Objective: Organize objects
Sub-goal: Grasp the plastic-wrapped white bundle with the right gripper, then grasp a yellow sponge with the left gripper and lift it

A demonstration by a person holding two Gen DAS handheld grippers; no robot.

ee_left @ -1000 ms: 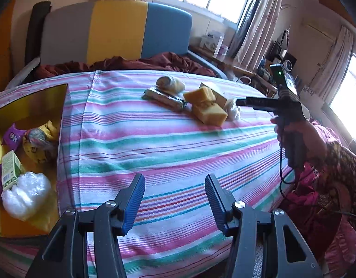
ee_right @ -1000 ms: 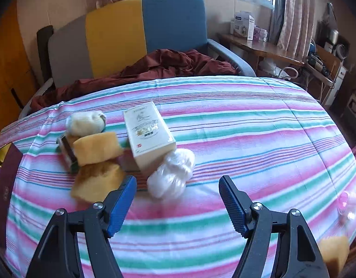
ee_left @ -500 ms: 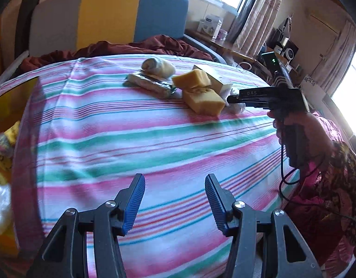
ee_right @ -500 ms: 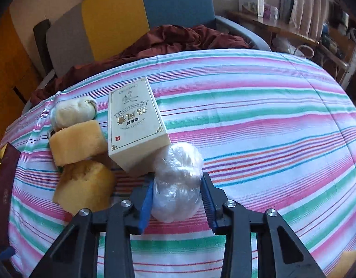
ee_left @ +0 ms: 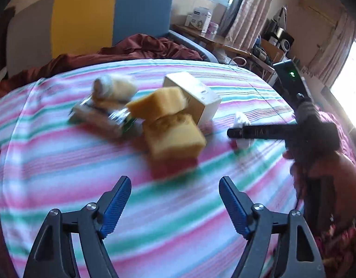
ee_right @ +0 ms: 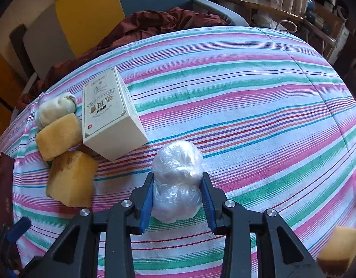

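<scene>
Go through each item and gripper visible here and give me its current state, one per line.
left gripper: jaws opening, nothing between them
right gripper: shut on the plastic-wrapped bundle
plastic-wrapped bundle: squeezed between the pads, on the striped cloth
cream box: closed, tilted, propped on the pile
upper sponge: stacked on the lower sponge
lower sponge: lying on the cloth
rolled white cloth: rolled, at the pile's far end
</scene>
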